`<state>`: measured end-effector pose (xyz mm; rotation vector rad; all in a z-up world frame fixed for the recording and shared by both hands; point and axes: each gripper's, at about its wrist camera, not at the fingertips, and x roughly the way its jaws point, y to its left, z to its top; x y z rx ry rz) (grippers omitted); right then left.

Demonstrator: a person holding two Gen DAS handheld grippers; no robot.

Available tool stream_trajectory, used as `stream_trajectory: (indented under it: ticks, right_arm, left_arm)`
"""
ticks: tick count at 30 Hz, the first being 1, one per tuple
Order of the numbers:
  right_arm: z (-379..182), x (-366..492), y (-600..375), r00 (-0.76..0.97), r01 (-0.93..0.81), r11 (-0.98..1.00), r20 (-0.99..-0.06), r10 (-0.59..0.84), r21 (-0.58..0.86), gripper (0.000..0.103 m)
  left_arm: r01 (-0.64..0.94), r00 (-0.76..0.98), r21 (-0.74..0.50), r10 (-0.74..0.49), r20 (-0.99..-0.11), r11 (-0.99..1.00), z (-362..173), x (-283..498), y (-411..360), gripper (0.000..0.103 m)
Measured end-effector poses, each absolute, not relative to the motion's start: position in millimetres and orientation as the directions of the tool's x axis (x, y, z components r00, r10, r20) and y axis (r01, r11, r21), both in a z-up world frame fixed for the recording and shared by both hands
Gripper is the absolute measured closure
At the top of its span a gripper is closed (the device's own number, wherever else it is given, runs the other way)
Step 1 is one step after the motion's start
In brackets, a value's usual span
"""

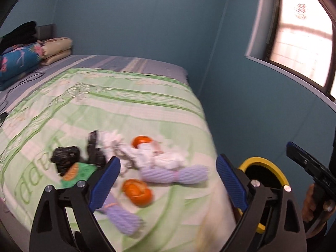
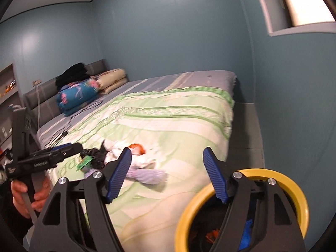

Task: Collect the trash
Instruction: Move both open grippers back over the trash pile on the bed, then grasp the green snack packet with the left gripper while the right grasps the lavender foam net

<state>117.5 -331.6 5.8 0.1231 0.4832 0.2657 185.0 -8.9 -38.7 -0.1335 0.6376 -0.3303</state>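
Trash lies in a heap on the green blanket (image 1: 126,109). It holds two orange peels (image 1: 138,192), white tissues (image 1: 159,155), lavender rolled pieces (image 1: 178,174), a black bag (image 1: 65,157) and a green packet (image 1: 82,170). My left gripper (image 1: 168,163) hovers over the heap, open, with nothing between its blue pads. A yellow-rimmed bin (image 2: 294,180) stands beside the bed's near corner, with blue and orange scraps inside. My right gripper (image 2: 168,155) is open and empty above the bin's rim and the bed edge. The same heap (image 2: 134,161) lies just beyond its left finger.
Folded bedding (image 1: 21,61) and dark clothes are piled at the headboard, and a black cable (image 2: 63,134) trails across the sheet. Blue walls and a window (image 1: 302,42) close the right side. A hand (image 2: 21,191) holds the left gripper's handle. A shelf (image 2: 8,88) is at the far left.
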Motion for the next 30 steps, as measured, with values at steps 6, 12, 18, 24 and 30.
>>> stream_trajectory:
  ticks: [6,12,18,24,30]
  right_arm:
    - [-3.0,130.3,-299.7,0.824,-0.275,0.951,-0.474,0.310,0.145,0.034]
    - [-30.0,156.2,-278.8,0.782,-0.284,0.954,-0.551,0.291,0.101,0.034]
    - [-67.4,177.6,-256.4,0.728,-0.315,0.949,-0.636,0.257,0.023,0.034]
    - [-102.1,197.7,-228.0,0.680,-0.402,0.913,-0.691,0.247,-0.069,0.034]
    - [-118.4,216.2,-211.3,0.639,-0.445,0.889,-0.733,0.232,-0.107,0.034]
  left_arm:
    - [0.186,0.765,-0.205,-0.273,-0.584,0.961,-53.7,190.9,25.2,0.014]
    - [0.133,0.763,-0.197,-0.227,-0.605,0.971,-73.1,194.4,49.6,0.013]
    - [0.100,0.744,-0.213,-0.215,-0.632,0.972,-95.3,201.8,65.8,0.013]
    - [0.077,0.725,-0.211,-0.200,-0.659,0.974,-115.3,212.2,76.4,0.013]
    - [0.056,0.703,-0.218,-0.194,-0.684,0.974,-133.0,223.4,85.5,0.013]
